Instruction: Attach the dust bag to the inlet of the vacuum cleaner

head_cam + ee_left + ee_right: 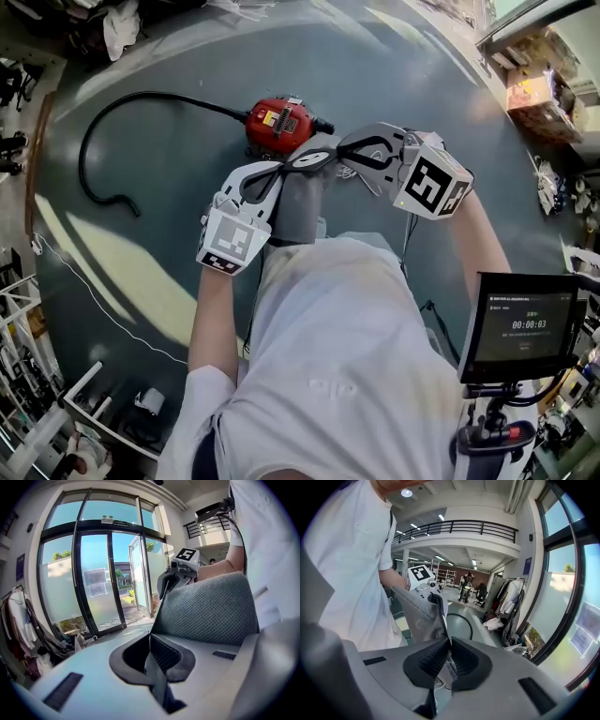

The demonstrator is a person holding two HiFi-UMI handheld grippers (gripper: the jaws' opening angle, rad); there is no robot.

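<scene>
I have the dust bag [302, 214] up in the air in front of the chest, stretched between both claws. My left gripper [150, 644] is clenched on one thin edge of it and my right gripper [449, 645] is clamped on the opposite edge. The vacuum cleaner [279, 123] sits on the floor [394, 75] beyond, well apart from the bag, with its black hose [94, 131] curling away. So I judge the pickup done; finding the inlet, which I cannot make out here, and fitting the bag are left
</scene>
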